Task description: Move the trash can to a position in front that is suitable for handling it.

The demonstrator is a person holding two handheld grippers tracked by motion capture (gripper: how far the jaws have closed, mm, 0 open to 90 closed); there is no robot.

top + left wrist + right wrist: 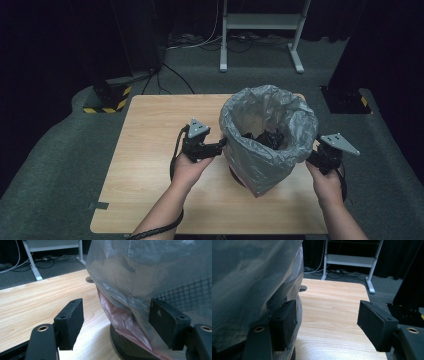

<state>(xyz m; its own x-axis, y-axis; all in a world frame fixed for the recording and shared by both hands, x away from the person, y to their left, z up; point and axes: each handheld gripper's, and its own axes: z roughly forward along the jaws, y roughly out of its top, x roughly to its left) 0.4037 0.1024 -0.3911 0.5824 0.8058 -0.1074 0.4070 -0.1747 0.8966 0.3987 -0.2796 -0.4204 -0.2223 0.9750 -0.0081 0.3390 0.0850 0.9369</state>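
On the wooden counter [150, 165] stands a mesh waste bin [130, 350] lined with a grey plastic bag [267, 135], a little right of the middle of the counter in the high view. The bag's top is folded out and down over the rim, so the grey film hangs as a loose skirt round the outside, and a pinkish second liner [120, 317] peeks out beneath it. The left gripper [220, 146] sits at about nine o'clock of the bin and the right gripper [311, 157] at about three o'clock, one on each flank, which looks like a stance for working the bag's overhanging edge from both sides at once, either seating it over the rim or lifting it off. In the left gripper view the jaws stand apart: one pad lies against the hanging film beside the mesh, the other over bare wood, nothing pinched between them. In the right gripper view the jaws are likewise spread, one pad at the bag's skirt and the other clear over the counter, so neither gripper holds the bag yet. The bin stands upright, its long axis vertical and its mouth facing straight up toward the camera, with dark contents [265, 137] inside; the bag's mouth gapes round and wide.
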